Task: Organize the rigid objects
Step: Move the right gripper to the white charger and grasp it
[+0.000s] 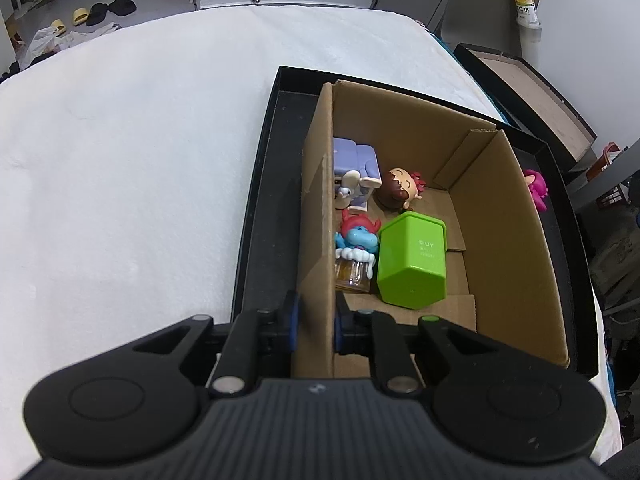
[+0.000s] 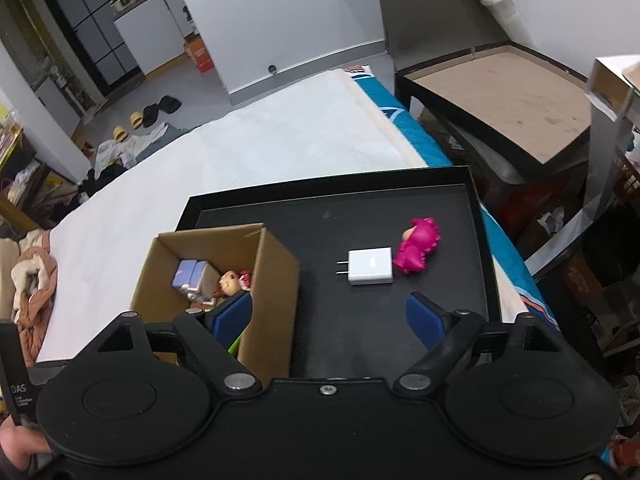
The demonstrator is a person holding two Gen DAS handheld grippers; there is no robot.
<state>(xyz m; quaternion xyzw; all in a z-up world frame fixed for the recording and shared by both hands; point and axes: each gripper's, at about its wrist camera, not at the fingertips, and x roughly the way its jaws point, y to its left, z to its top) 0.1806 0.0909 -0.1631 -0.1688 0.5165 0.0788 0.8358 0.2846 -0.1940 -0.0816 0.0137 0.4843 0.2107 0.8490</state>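
A cardboard box [image 1: 500,208] stands in a black tray [image 1: 260,208]. My left gripper [image 1: 314,320] is shut on the box's left wall. Inside lie a green hexagonal container [image 1: 412,258], a blue figurine with red hair [image 1: 358,238], a purple toy [image 1: 354,158] and a brown-haired doll [image 1: 400,190]. In the right wrist view, my right gripper [image 2: 330,316] is open and empty above the tray [image 2: 360,200]. Its left finger hangs over the box [image 2: 276,284]. A white charger [image 2: 370,267] and a pink figurine [image 2: 416,246] lie on the tray ahead.
The tray sits on a white bed [image 1: 120,152]. A low black table with a brown top [image 2: 516,100] stands to the right. Clutter, shoes and clothes lie on the floor beyond the bed [image 2: 132,136].
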